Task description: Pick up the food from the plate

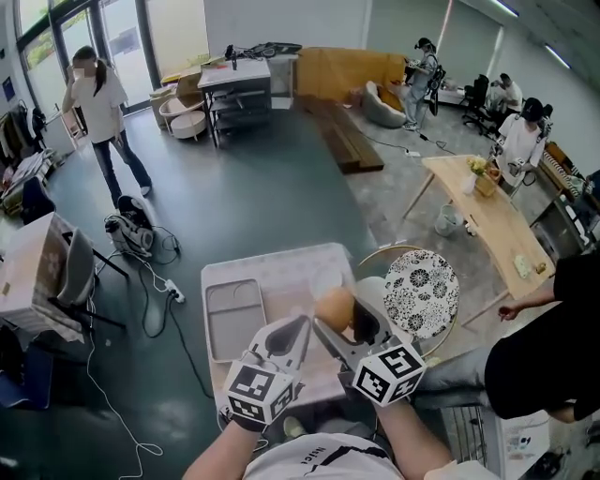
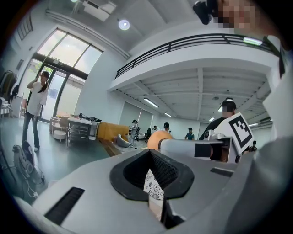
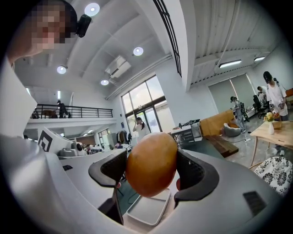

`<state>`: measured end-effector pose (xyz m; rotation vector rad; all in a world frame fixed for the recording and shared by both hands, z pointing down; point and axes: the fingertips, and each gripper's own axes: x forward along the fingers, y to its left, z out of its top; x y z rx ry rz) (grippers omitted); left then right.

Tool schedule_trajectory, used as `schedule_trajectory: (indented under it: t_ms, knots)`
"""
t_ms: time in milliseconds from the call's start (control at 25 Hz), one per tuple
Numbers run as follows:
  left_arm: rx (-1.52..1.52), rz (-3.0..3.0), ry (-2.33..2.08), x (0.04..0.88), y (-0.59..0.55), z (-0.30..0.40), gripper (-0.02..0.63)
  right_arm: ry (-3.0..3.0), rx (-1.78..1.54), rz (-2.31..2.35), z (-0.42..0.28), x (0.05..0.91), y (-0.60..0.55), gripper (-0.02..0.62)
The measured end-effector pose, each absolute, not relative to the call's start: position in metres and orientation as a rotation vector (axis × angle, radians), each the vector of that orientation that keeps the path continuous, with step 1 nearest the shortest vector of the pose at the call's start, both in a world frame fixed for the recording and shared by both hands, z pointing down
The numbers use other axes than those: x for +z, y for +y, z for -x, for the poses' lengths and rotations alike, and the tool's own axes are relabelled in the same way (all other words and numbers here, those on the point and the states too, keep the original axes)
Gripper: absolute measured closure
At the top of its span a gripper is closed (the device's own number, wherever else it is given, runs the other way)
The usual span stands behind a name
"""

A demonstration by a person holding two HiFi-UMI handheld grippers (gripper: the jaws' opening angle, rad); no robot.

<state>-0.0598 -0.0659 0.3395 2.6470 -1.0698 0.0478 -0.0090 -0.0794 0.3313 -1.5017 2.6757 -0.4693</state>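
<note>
Bright hall, daylight poured in from the tall windows (image 1: 56,33) at upper left, plus round ceiling lights (image 3: 91,8) that glared a bit. Gripper views were heavily fisheyed with dark vignetted corners, and the food (image 3: 151,164) up close looked slightly soft. Shadows were faint.

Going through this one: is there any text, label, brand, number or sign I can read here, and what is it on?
Shirt print, bottom of the head view: pale letters, too blurred to read.
Left marker cube and right marker cube: black-and-white square patterns only, no letters or numbers.
Nothing else legible in any view.
</note>
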Motion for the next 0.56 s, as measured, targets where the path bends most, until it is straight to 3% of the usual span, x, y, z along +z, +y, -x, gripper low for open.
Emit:
schedule_trajectory:
  t_ms: [560]
  knots:
    - [0.039,-2.643,-1.127,0.334,-0.056,0.071,0.6,2.702,-0.432,1.502,0.015,0.325,-0.067,0.284]
